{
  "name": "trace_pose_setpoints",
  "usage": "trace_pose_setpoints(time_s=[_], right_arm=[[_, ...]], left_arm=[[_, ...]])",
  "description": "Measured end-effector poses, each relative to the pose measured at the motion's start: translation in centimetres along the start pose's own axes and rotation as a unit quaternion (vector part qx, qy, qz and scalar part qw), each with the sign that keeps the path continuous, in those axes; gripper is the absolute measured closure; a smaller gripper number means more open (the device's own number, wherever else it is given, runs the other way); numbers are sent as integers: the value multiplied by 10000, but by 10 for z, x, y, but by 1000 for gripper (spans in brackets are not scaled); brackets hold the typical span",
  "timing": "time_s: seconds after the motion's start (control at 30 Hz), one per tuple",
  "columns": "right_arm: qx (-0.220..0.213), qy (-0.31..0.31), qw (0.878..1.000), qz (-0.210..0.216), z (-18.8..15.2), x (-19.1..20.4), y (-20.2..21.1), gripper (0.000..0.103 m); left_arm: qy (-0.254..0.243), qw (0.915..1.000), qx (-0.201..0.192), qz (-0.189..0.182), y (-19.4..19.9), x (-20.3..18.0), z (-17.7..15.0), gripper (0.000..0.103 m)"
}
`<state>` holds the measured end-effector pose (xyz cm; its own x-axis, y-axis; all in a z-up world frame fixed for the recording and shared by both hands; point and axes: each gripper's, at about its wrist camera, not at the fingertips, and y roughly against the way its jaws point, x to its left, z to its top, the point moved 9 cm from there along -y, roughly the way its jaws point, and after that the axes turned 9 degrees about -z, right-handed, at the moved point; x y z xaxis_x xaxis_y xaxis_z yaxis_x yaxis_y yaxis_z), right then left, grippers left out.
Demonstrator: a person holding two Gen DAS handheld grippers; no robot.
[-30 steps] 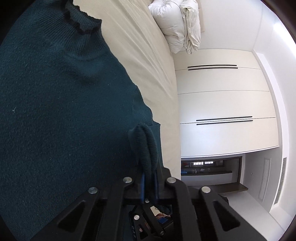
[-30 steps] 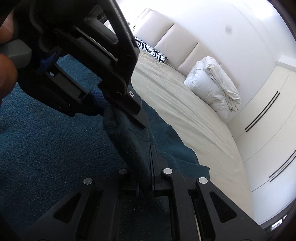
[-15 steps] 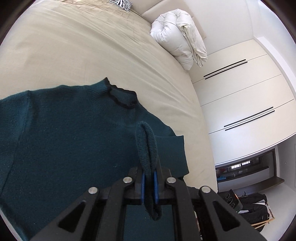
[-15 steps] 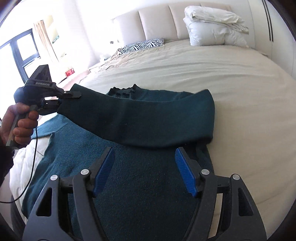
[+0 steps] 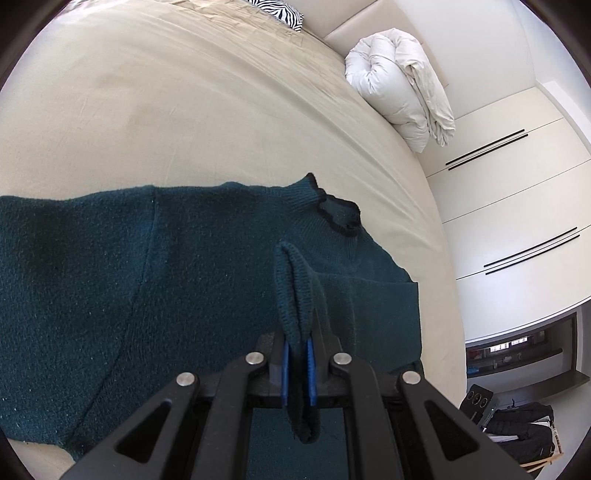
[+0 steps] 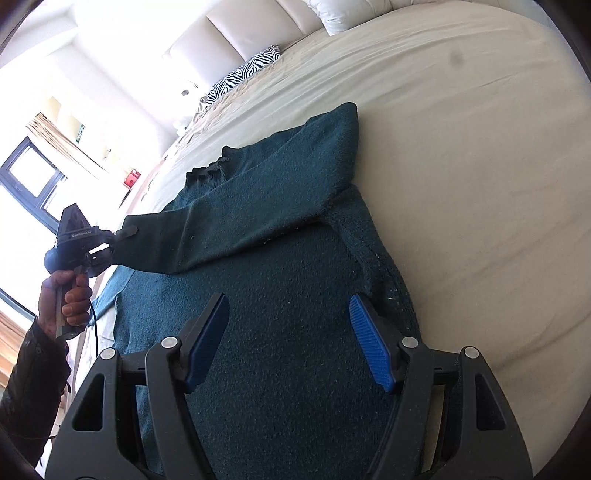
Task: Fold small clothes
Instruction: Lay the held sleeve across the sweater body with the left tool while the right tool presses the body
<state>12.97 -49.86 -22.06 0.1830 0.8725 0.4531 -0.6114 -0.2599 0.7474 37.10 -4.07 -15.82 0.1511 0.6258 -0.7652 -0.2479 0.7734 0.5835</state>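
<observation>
A dark teal knit sweater lies flat on the beige bed; it also shows in the right wrist view. My left gripper is shut on the ribbed cuff of one sleeve. In the right wrist view that sleeve is stretched across the sweater's chest toward the left gripper, held in a hand at the left. My right gripper is open and empty, hovering over the sweater's body. The dark-trimmed collar points toward the headboard.
A rolled white duvet and a zebra pillow sit at the head of the bed. White wardrobes stand to the right. The bed's edge runs close to the sweater's right side. Windows are at the left.
My right gripper let go of the sleeve, opened and pulled back over the sweater's body. My left gripper kept the cuff and carried the sleeve across the chest to the left.
</observation>
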Motion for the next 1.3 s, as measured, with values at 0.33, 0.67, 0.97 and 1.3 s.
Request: trace_pose_setpoints(time_s=[0.33,0.67,0.97,1.3], right_arm=[[-274,-1065,9904,840,54,-14,29,36],[614,-1742,9766,1103,38,12,-18,35],[409,-1992,9669,1538,75,6,-7,36],[687,-2176,9614,1538,129,-4,-33,35]], left_arm=[[267,9995,-40,-147,-8,22,-10,95],[286,9994,15,-211,-13,20,-17,95],[262,9994,48,-225,-6,26,-17,95],[333,9988,83,-362,-7,29,-23,95]])
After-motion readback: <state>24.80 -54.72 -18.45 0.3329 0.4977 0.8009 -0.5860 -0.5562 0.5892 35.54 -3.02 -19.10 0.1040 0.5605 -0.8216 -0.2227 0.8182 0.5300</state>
